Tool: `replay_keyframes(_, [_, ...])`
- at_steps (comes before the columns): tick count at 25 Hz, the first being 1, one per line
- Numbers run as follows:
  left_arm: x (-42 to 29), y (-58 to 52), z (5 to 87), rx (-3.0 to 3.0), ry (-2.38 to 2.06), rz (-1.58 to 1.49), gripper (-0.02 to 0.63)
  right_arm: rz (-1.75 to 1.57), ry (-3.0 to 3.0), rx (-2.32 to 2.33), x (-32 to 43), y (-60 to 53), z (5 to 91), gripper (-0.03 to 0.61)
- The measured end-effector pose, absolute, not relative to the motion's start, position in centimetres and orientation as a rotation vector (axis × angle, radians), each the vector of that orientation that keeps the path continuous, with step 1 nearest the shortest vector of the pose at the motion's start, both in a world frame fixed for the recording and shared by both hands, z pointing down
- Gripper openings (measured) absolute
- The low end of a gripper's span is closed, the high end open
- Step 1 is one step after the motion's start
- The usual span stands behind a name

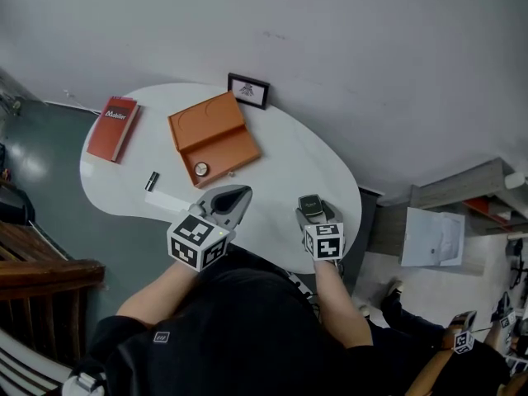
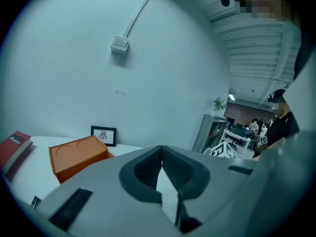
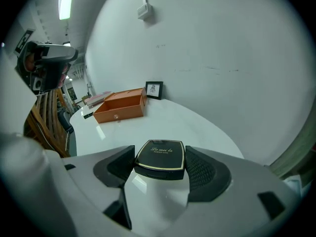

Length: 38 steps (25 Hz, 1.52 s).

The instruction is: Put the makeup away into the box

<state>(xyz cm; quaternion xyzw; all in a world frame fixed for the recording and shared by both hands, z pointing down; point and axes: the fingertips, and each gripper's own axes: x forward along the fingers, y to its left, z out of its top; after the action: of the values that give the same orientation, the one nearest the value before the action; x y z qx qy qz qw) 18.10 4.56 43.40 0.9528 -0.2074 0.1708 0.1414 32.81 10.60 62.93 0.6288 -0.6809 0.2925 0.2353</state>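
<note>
An orange box (image 1: 213, 134) lies in the middle of the white oval table (image 1: 280, 163), a small round piece (image 1: 201, 169) at its near edge. My right gripper (image 1: 312, 209) hovers over the table's near right edge, shut on a black square compact (image 3: 160, 158) with gold lettering on its lid; both pads touch its sides. My left gripper (image 1: 233, 196) hangs above the near edge, left of the right one, its jaws shut with nothing between them (image 2: 161, 169). The box (image 3: 118, 107) is well ahead of both grippers. A small black tube (image 1: 153, 181) lies near the left edge.
A red book (image 1: 114, 128) lies at the table's far left and a small black picture frame (image 1: 248, 90) leans against the wall behind the box. A white paper strip (image 1: 169, 200) lies by the black tube. Wooden furniture (image 1: 41, 262) stands left of the table, a grey shelf (image 1: 462, 196) to the right.
</note>
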Motion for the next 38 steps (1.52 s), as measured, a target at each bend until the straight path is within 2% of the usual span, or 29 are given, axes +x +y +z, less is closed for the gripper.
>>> replay_keyframes(13, [9.3, 0.2, 42.7, 2.726, -0.714, 0.372, 0.012, 0.669, -1.969, 1.767, 27.8, 7.0, 56.5, 0.296])
replay_keyframes(25, [-6.9, -9.4, 41.8, 2.800, -0.723, 0.332, 0.012, 0.603, -2.078, 1.829, 12.5, -4.5, 49.6, 0.296])
replay_keyframes(31, [-9.5, -11.3, 41.2, 2.779, -0.713, 0.276, 0.012, 0.636, -2.115, 1.736, 7.3, -6.8, 50.3, 0.296])
replay_keyframes(38, [-9.9, -13.5, 41.8, 2.725, -0.763, 0.278, 0.012, 0.638, -2.096, 1.604, 7.0, -10.3, 53.1, 0.296])
